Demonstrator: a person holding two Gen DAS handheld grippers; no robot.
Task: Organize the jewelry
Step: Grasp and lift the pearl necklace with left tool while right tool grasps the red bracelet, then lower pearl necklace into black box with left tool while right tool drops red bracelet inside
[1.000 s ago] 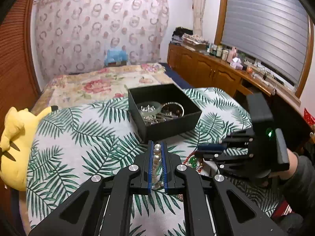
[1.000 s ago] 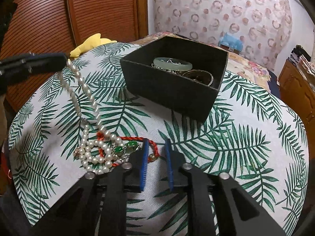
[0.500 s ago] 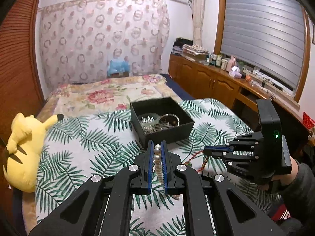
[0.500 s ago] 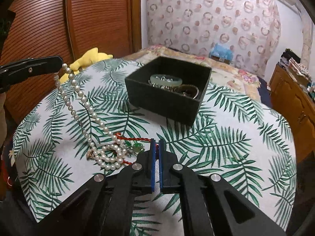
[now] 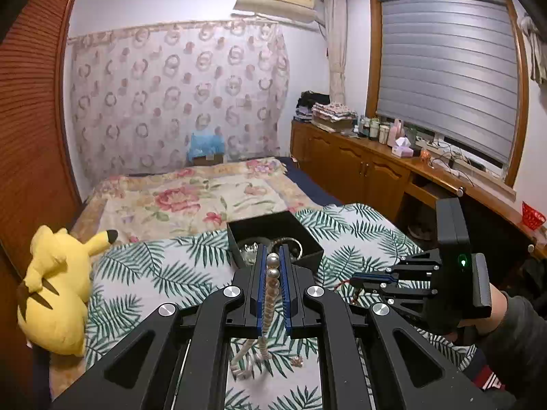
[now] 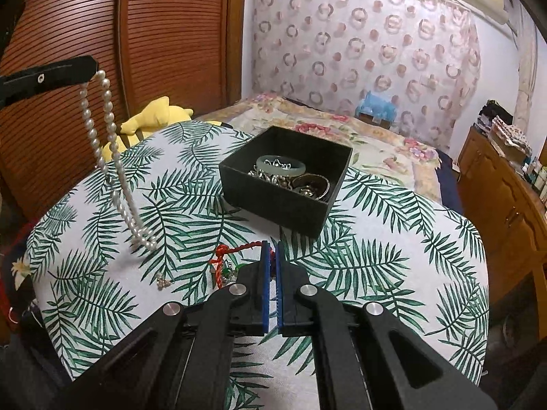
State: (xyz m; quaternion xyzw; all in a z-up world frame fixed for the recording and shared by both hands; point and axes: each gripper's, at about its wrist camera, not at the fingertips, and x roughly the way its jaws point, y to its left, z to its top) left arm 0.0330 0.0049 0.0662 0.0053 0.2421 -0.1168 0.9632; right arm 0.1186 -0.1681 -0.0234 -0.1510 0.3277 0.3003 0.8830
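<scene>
My left gripper (image 5: pixel 272 256) is shut on a white pearl necklace (image 5: pixel 270 294) and holds it high, so the strand (image 6: pixel 112 160) hangs free above the leaf-print table. My right gripper (image 6: pixel 270 247) is shut on a red cord necklace with green beads (image 6: pixel 229 259), lifted a little off the cloth. It shows at the right of the left wrist view (image 5: pixel 355 278). A black open box (image 6: pixel 287 181) (image 5: pixel 273 239) holds a pale green bangle (image 6: pixel 280 165), a dark bangle and silver pieces.
A small metal trinket (image 6: pixel 162 282) lies on the tablecloth (image 6: pixel 376 256) left of the red cord. A yellow plush toy (image 5: pixel 54 290) lies at the table's left edge. A floral bed (image 5: pixel 191 198) is behind, wooden cabinets (image 5: pixel 359 171) to the right.
My left gripper rose and pulled the pearl necklace fully off the table. My right gripper closed on the red cord necklace and raised it.
</scene>
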